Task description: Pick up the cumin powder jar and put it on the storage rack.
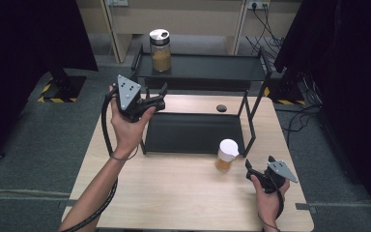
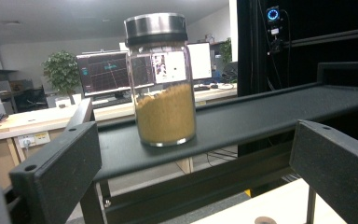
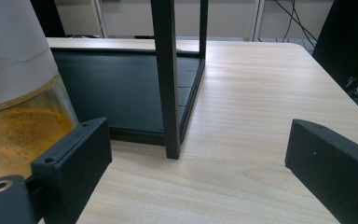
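Observation:
A glass jar with a steel lid (image 1: 160,50) (image 2: 161,79), partly full of tan granules, stands upright at the left of the black rack's top shelf (image 1: 207,66) (image 2: 270,112). My left gripper (image 1: 160,95) (image 2: 191,177) is held raised in front of that shelf, open, a short way from the jar, with nothing between its jaws. A white-lidded jar of orange powder (image 1: 226,154) (image 3: 16,93) stands on the table by the rack's front right leg (image 3: 168,79). My right gripper (image 1: 248,166) (image 3: 196,172) rests low on the table just right of it, open and apart from it.
The rack's lower shelf (image 1: 193,133) (image 3: 121,88) lies on the wooden table (image 1: 183,193) (image 3: 261,102). A small dark disc (image 1: 221,108) lies on the table behind it. Cables and dark curtains flank the table on the right; desks stand beyond.

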`<state>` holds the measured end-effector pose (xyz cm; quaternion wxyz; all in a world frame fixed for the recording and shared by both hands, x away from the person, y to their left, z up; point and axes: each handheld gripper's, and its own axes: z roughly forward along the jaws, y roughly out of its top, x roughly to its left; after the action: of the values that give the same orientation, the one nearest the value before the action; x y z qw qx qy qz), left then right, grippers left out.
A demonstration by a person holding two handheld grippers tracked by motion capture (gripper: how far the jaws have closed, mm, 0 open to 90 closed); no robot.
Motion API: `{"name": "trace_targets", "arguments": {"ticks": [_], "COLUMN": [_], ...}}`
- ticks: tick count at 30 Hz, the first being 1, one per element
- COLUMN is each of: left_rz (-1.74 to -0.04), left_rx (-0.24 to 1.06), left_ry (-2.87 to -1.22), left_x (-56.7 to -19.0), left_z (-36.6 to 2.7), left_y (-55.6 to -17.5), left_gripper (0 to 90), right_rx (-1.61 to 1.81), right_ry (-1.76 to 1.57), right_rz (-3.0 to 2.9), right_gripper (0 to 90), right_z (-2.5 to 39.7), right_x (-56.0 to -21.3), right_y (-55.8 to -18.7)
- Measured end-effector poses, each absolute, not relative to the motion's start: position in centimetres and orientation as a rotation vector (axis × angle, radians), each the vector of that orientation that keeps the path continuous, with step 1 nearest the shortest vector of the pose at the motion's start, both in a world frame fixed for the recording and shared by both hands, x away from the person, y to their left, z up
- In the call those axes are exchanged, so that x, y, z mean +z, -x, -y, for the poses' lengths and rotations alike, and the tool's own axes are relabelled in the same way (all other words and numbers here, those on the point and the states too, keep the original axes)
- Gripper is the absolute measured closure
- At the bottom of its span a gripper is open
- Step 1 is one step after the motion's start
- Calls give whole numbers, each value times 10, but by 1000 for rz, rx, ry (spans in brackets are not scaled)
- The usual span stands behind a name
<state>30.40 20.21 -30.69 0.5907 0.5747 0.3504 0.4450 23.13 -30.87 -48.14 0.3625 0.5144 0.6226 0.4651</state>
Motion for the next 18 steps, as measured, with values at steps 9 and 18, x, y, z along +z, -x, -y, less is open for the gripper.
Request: {"name": "trace_targets", "arguments": {"ticks": [9,18], "left_rz": [-829,-847], "left_rx": [1021,1014], "left_ry": [-1356,-1368], "left_x": [-326,-345], "left_z": [-208,-210], "left_y": [-297,-289], "left_gripper": [13,14], "right_rx": [1191,1187], "right_ry": [-1320,-1313], "right_rz": [-1605,-1606], "right_gripper": [72,72], "right_z": [308,307], "right_x": [-481,-482], "right_y": [-231,-231]}}
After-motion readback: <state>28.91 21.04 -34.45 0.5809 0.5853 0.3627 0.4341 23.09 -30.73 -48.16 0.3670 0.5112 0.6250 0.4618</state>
